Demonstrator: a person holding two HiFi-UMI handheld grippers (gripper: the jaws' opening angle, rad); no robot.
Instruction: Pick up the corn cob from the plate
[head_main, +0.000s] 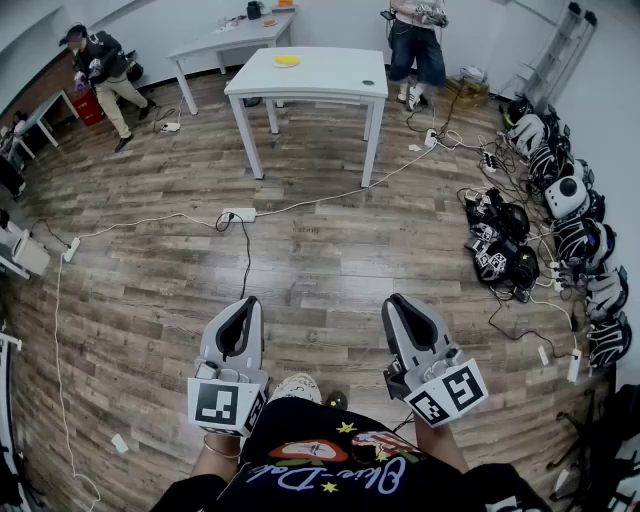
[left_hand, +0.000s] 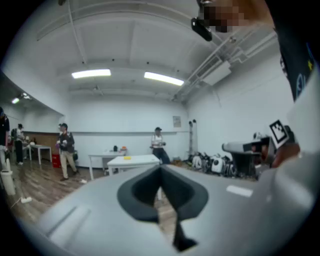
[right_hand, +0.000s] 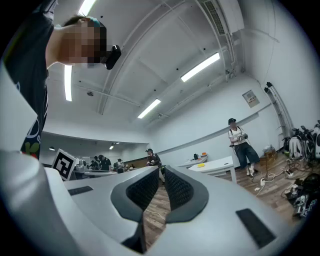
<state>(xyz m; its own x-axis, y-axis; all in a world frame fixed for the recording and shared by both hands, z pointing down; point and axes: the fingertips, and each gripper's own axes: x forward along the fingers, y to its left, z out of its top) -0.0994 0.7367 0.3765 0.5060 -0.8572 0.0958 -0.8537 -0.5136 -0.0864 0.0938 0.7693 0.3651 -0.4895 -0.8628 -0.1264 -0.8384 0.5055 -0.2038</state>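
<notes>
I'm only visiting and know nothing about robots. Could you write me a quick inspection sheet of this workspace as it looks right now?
Surface: white table, far across the wood floor from both grippers.
Job's things: yellow item on the table, probably the corn cob; plate too small to tell.
Clutter: small dark object on the table.
Grippers: left gripper and right gripper shut, empty.
Cables: white cable and power strip on the floor.
Surroundings: helmet-like gear along the right; one person far left, another behind the table.
</notes>
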